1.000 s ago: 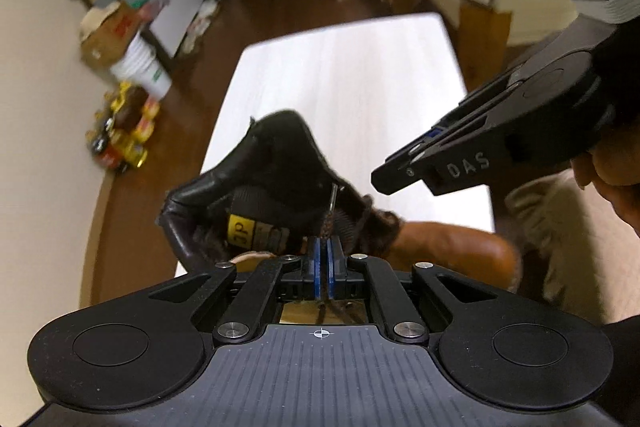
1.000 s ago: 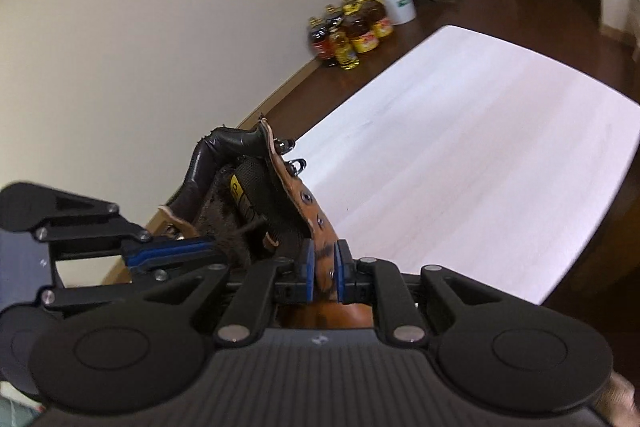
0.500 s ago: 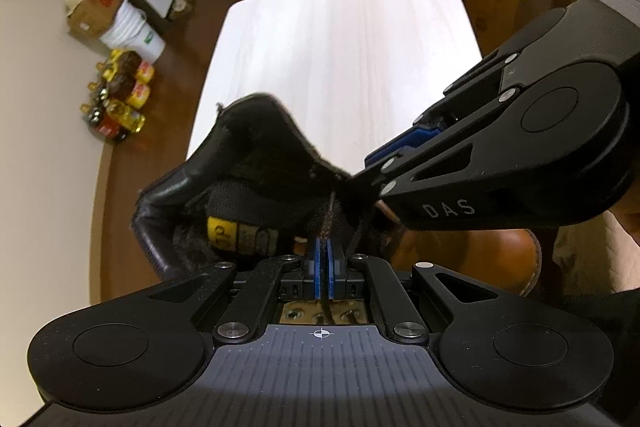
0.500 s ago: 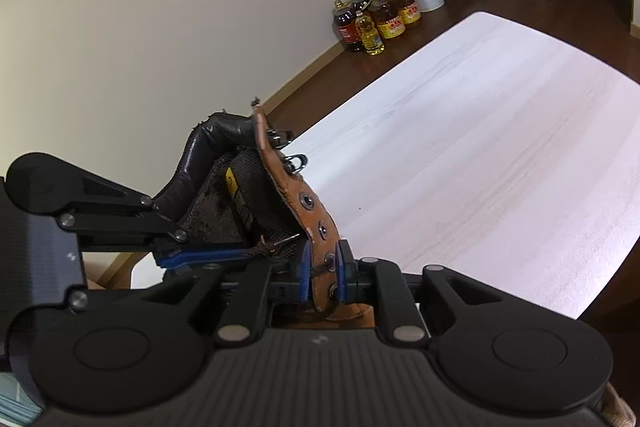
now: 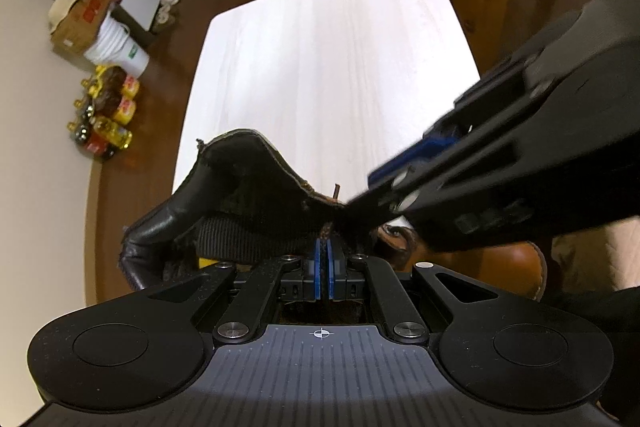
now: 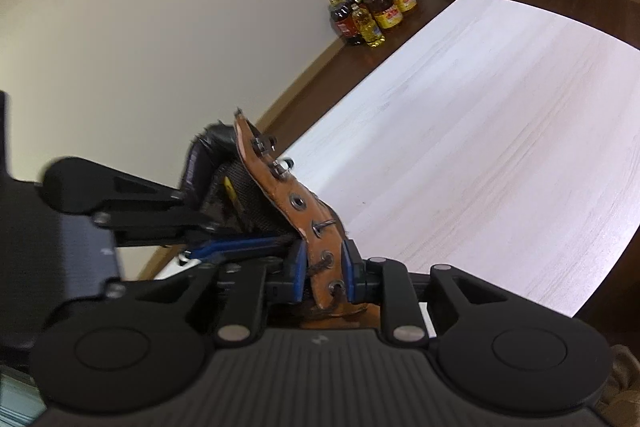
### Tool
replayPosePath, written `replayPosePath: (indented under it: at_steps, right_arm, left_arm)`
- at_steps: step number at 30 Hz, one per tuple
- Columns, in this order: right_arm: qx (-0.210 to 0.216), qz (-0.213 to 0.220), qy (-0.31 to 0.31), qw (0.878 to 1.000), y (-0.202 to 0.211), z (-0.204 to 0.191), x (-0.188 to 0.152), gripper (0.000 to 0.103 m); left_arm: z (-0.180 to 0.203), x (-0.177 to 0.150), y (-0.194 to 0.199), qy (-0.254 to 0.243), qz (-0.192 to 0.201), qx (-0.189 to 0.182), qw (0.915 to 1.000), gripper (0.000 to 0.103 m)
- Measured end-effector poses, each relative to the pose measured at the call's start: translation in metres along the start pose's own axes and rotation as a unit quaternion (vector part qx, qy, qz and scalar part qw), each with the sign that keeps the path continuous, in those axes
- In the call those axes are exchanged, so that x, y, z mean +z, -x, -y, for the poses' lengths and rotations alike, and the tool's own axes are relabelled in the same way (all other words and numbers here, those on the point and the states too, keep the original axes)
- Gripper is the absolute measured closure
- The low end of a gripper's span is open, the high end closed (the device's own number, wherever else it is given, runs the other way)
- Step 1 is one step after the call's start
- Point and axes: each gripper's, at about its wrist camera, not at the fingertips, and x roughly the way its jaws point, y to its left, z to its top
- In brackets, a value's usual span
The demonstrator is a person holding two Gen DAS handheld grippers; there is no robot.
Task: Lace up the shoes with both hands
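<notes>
Since 1 second ago the right gripper (image 6: pixel 323 267) has let go its pinch on the eyelet flap (image 6: pixel 308 219): its jaws are opening, and the flap now stands between the blue pads with a gap on each side. It has also swung in close over the boot (image 5: pixel 224 195) in the left view.

Left gripper (image 5: pixel 325 259) has its pads pressed together on the lace (image 5: pixel 326 231), which rises from them as a short braided stub. A thin tip (image 5: pixel 337 191) pokes out past the flap's edge, likely the lace end, though I cannot be sure.

The boot sits at the near edge of the table (image 5: pixel 328 59), its collar toward the left gripper.

Judging by this, the step is threading 1 eyelet, with the lace pushed through from inside. Next, the right gripper should leave the flap and pinch the tip outside, then pull it through while the left lets go.
</notes>
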Motion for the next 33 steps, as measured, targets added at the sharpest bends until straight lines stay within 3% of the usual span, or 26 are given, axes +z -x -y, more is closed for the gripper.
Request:
replayPosePath:
  at_steps: [4, 6, 10, 12, 13, 15, 17, 19, 22, 26, 29, 31, 32, 33]
  right_arm:
    - [-0.024, 0.003, 0.062, 0.998, 0.006, 0.002, 0.008, 0.081]
    - [-0.049, -0.01, 0.158, 0.986, -0.001, -0.009, 0.008, 0.081]
    - [-0.071, -0.038, 0.398, 0.914, -0.018, -0.041, -0.009, 0.082]
    - [-0.074, -0.041, 0.501, 0.861, -0.024, -0.052, -0.02, 0.084]
    - [-0.077, -0.038, 0.535, 0.841, -0.027, -0.056, -0.023, 0.085]
    - [-0.078, -0.038, 0.572, 0.815, -0.031, -0.06, -0.026, 0.085]
    - [-0.077, -0.045, 0.63, 0.771, -0.038, -0.063, -0.03, 0.085]
    - [-0.072, -0.048, 0.666, 0.741, -0.04, -0.064, -0.036, 0.086]
    - [-0.065, -0.05, 0.704, 0.705, -0.041, -0.064, -0.043, 0.087]
    - [-0.063, -0.047, 0.74, 0.668, -0.043, -0.064, -0.053, 0.09]
    - [-0.063, -0.042, 0.774, 0.628, -0.043, -0.063, -0.064, 0.091]
    - [-0.057, -0.047, 0.779, 0.622, -0.044, -0.064, -0.065, 0.095]
    - [-0.054, -0.051, 0.777, 0.625, -0.044, -0.064, -0.065, 0.099]
    - [-0.048, -0.06, 0.768, 0.636, -0.043, -0.064, -0.062, 0.099]
  left_arm:
    - [0.0, 0.001, -0.002, -0.004, 0.006, -0.004, 1.0, 0.099]
    - [0.0, 0.001, -0.002, -0.009, 0.01, -0.006, 0.9999, 0.099]
    - [0.003, 0.003, -0.003, -0.006, 0.01, -0.005, 0.9999, 0.099]
    - [0.005, 0.003, -0.004, -0.003, 0.011, -0.004, 0.9999, 0.099]
    - [0.007, 0.003, -0.004, 0.001, 0.011, -0.004, 0.9999, 0.099]
    - [0.011, 0.002, -0.004, 0.006, 0.012, -0.004, 0.9999, 0.099]
    - [0.012, 0.0, -0.002, 0.01, 0.014, -0.005, 0.9998, 0.099]
    - [0.013, -0.001, 0.0, 0.014, 0.014, -0.005, 0.9998, 0.099]
    - [0.016, -0.003, 0.002, 0.02, 0.014, -0.004, 0.9997, 0.099]
    - [0.018, -0.004, 0.005, 0.026, 0.014, -0.006, 0.9996, 0.098]
    - [0.017, -0.003, 0.007, 0.028, 0.014, -0.007, 0.9995, 0.098]
    - [0.016, -0.003, 0.008, 0.031, 0.015, -0.008, 0.9994, 0.098]
    - [0.016, -0.003, 0.009, 0.035, 0.016, -0.009, 0.9992, 0.097]
    - [0.015, -0.003, 0.011, 0.042, 0.017, -0.012, 0.9989, 0.096]
